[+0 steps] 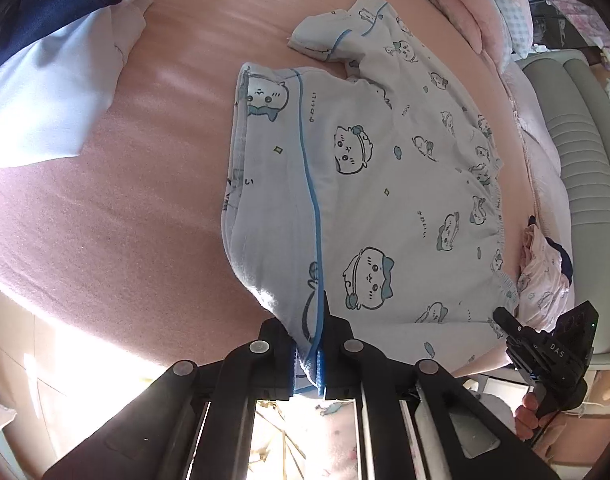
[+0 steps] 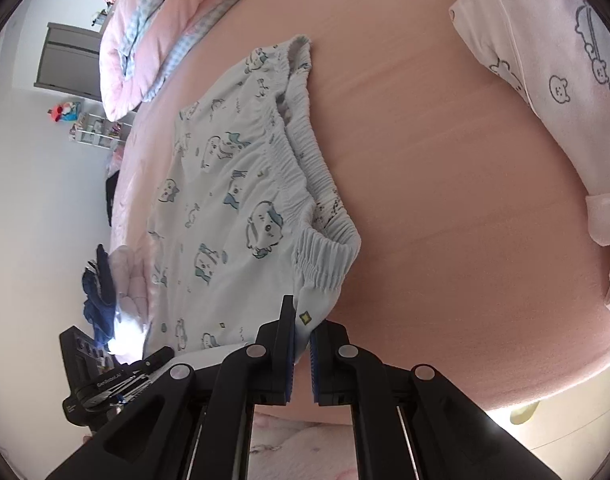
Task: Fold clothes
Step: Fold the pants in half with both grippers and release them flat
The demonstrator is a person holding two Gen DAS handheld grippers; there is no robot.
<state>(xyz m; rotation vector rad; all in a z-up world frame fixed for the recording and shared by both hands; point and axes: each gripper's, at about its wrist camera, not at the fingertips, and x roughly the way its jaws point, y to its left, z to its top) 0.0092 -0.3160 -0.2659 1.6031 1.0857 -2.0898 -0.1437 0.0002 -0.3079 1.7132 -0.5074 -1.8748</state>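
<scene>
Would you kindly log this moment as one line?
left gripper: shut on shorts hem | right gripper: shut on waistband corner | bed: shorts spread

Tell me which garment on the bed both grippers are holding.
The light blue cartoon-print shorts: left gripper pinches the piped hem, right gripper the waistband corner. The white bear-print garment lies apart, untouched.

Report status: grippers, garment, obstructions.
Left gripper shut on the blue shorts, at the piped hem. Right gripper shut on their waistband corner. Pink bed ahead bare; white garment off aside.
</scene>
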